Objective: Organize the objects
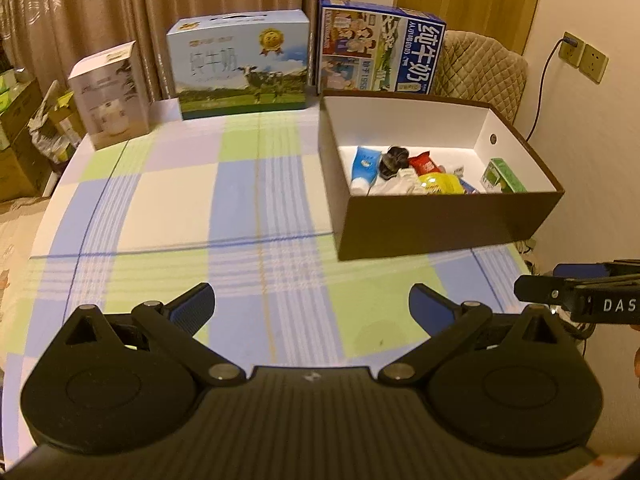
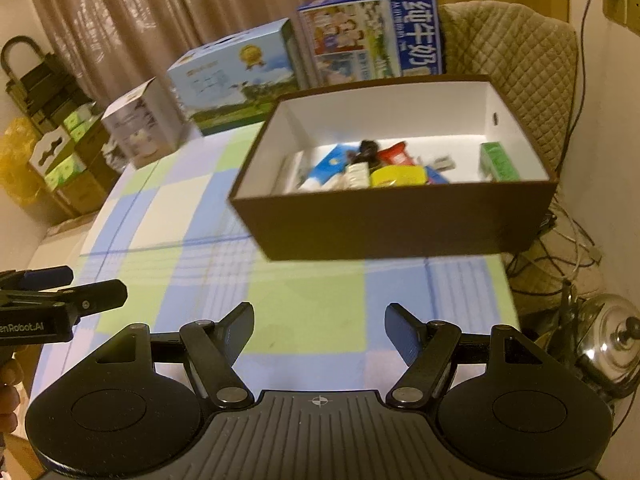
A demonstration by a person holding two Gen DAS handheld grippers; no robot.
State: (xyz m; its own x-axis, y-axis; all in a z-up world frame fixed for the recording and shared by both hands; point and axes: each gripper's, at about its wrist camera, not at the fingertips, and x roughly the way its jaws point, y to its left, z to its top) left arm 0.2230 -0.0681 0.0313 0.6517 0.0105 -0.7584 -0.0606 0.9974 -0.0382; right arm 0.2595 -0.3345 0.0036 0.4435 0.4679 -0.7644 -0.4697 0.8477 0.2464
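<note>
A brown box (image 1: 440, 224) with a white inside stands on the checked tablecloth at the right; it also shows in the right wrist view (image 2: 392, 228). Inside lie several small items: a blue tube (image 1: 365, 164), a black object (image 1: 392, 160), a red packet (image 1: 426, 164), a yellow packet (image 1: 440, 184) and a green carton (image 1: 502, 176). My left gripper (image 1: 312, 308) is open and empty above the near part of the table, left of the box. My right gripper (image 2: 320, 328) is open and empty in front of the box. Each gripper shows at the edge of the other's view.
Three cartons stand along the table's far edge: a white one (image 1: 110, 96), a blue milk carton (image 1: 240, 68) and a comic-printed milk carton (image 1: 380, 48). A quilted chair (image 1: 480, 68) is behind the box. Cables and a steel pot lid (image 2: 612, 344) lie right of the table.
</note>
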